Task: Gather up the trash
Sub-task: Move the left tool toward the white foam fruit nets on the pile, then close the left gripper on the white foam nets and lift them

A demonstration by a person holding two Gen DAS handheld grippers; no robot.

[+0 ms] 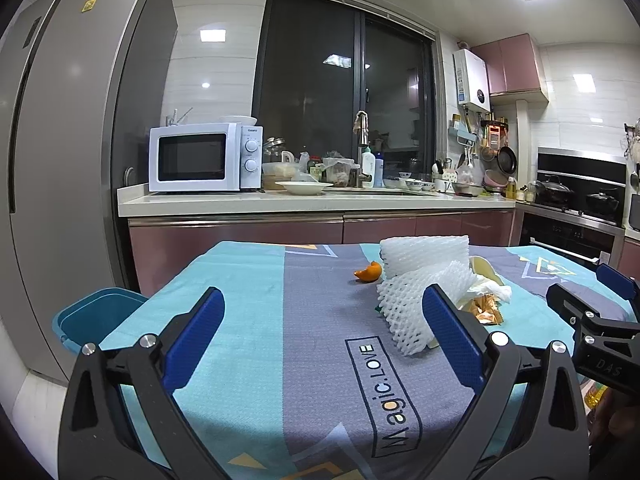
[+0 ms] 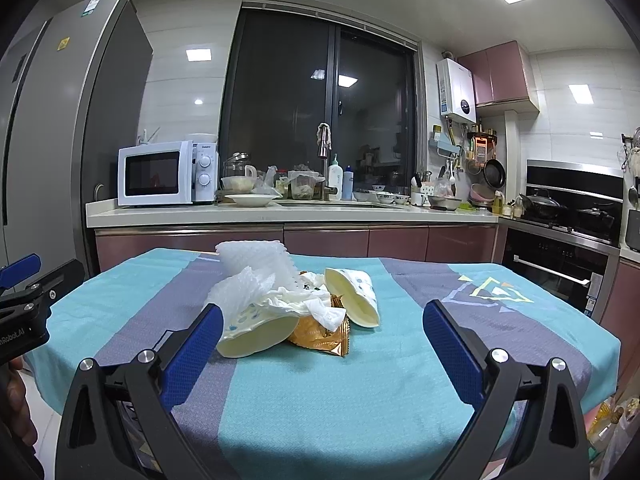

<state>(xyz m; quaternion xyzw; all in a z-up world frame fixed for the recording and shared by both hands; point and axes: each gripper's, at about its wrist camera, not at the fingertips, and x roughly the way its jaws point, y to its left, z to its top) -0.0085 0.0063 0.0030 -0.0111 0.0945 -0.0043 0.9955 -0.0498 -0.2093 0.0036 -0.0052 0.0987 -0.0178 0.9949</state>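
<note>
A pile of trash lies on the table with the teal and grey cloth [image 1: 256,320]. It has white foam fruit nets [image 1: 416,304] [image 2: 256,264], an orange peel [image 1: 369,272], two paper cups on their sides [image 2: 260,330] [image 2: 354,296], a crumpled tissue [image 2: 316,304] and a gold wrapper [image 2: 320,338]. My left gripper [image 1: 320,320] is open and empty, just left of the nets. My right gripper [image 2: 322,332] is open and empty, with the pile between and beyond its fingers. The right gripper also shows at the right edge of the left wrist view [image 1: 592,316].
A blue bin [image 1: 96,316] stands on the floor at the table's left edge. A fridge [image 1: 60,160] is on the left. Behind are a counter with a microwave [image 1: 204,158], dishes and a sink, and a stove with an oven [image 2: 560,248] on the right.
</note>
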